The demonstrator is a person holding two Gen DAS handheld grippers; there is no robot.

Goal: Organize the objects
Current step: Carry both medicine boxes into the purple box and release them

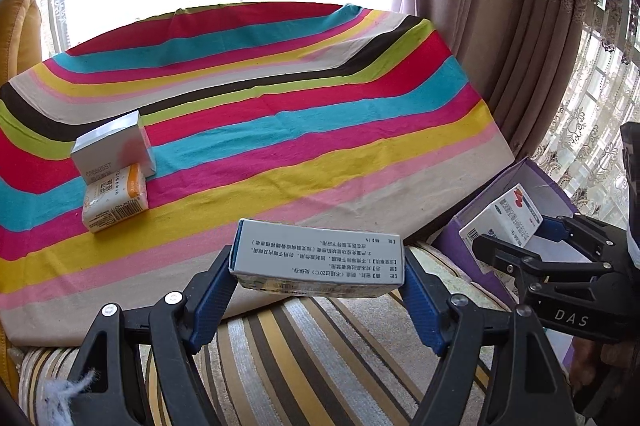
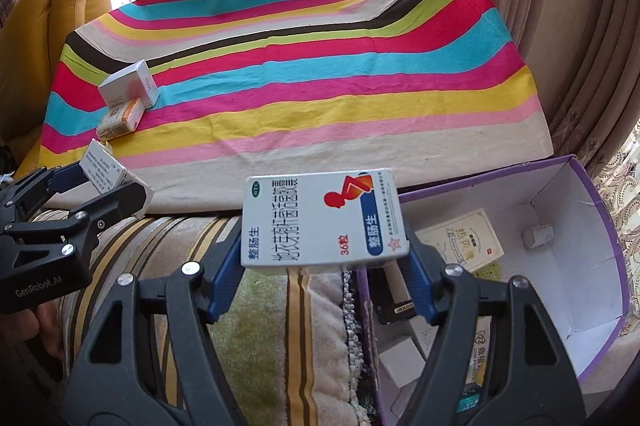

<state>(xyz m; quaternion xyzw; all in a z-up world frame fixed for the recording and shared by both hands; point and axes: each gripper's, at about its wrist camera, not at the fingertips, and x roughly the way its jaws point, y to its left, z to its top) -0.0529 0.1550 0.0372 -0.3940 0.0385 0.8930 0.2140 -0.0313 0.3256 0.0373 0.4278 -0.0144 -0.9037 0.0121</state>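
My left gripper (image 1: 318, 280) is shut on a grey medicine box (image 1: 318, 258) with printed text, held above the front edge of the striped cloth (image 1: 280, 130). My right gripper (image 2: 324, 258) is shut on a white and blue medicine box (image 2: 324, 220) with a red figure, held at the left rim of the purple box (image 2: 600, 210). In the left wrist view the right gripper (image 1: 516, 238) shows at the right with its box (image 1: 508, 216). In the right wrist view the left gripper (image 2: 108, 186) shows at the left with its box (image 2: 102, 166). A silver box (image 1: 114, 146) and an orange and white box (image 1: 114, 198) lie on the cloth at the left.
The purple box holds a yellow card (image 2: 460, 238), a small grey block (image 2: 538, 236) and several small cartons. A striped sofa cushion (image 2: 256, 326) lies below both grippers. A yellow cushion (image 2: 60, 10) stands at the far left, curtains (image 1: 500, 26) at the right.
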